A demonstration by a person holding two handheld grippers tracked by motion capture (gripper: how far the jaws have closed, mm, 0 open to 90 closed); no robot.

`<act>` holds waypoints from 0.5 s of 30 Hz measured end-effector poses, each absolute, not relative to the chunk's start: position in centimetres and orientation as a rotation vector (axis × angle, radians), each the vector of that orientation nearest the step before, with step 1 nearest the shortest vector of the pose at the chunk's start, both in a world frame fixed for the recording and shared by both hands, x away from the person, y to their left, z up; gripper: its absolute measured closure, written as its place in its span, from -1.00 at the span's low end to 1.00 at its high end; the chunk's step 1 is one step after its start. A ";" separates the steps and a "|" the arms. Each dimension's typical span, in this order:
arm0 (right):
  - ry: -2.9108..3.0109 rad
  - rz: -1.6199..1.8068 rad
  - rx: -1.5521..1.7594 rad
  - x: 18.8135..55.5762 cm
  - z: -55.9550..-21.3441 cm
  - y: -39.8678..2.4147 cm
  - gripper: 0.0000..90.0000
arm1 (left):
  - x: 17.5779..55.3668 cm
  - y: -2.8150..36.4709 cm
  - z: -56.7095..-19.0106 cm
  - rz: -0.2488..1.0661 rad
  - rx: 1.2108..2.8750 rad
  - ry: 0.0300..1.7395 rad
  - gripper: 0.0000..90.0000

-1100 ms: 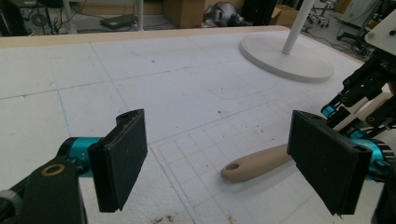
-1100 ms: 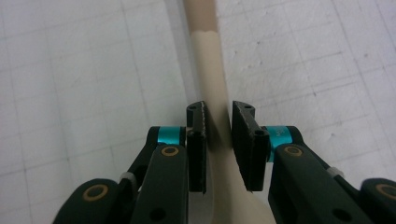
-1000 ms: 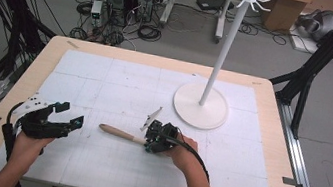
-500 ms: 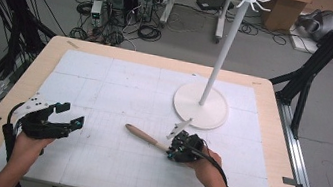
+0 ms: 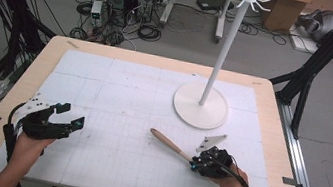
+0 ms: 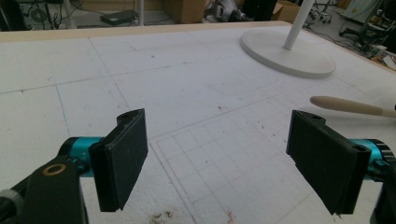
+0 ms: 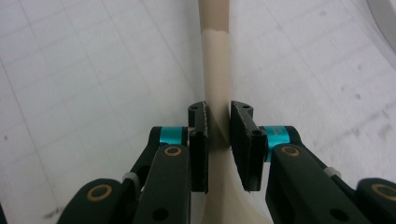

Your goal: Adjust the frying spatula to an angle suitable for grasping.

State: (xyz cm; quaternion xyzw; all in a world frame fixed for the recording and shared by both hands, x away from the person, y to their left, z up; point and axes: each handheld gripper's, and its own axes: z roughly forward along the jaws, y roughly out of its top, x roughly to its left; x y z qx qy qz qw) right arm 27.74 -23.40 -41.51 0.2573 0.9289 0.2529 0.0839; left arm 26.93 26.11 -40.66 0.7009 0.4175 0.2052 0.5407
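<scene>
A utensil with a pale wooden handle [image 5: 168, 142] lies low over the white mat, its handle pointing up-left. My right gripper [image 5: 195, 164] is shut on it at the front right of the table. In the right gripper view both jaws press on the beige shaft [image 7: 215, 70], the right gripper [image 7: 218, 135] clamping it just above where it widens. My left gripper [image 5: 72, 115] rests at the front left, open with nothing in it. In its own view the left gripper [image 6: 224, 163] has its jaws wide apart, and the handle's tip [image 6: 348, 106] shows far to the right.
A white hook stand [image 5: 221, 51] rises from a round base [image 5: 201, 105] at the back right of the mat; the base [image 6: 289, 58] also appears beyond the left jaws. The wooden table edge [image 5: 278, 141] frames the gridded mat [image 5: 120, 116]. Cables and boxes lie on the floor behind.
My right gripper has carried the utensil rightward and slightly toward the front edge. The left gripper has stayed put, still open.
</scene>
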 end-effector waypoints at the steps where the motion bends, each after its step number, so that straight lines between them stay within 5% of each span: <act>1: 2.768 0.753 0.773 27.6 -41.5 -23.8 0.73 | 26.9 26.0 -40.7 0.481 1.662 0.994 -0.53; 13: 2.748 0.684 0.834 26.6 -41.7 -25.2 0.68 | 26.8 25.9 -40.7 0.480 1.673 0.989 -0.53; 15: 2.683 0.773 0.881 26.4 -41.4 -25.6 0.38 | 26.8 25.9 -40.7 0.478 1.666 0.992 -0.53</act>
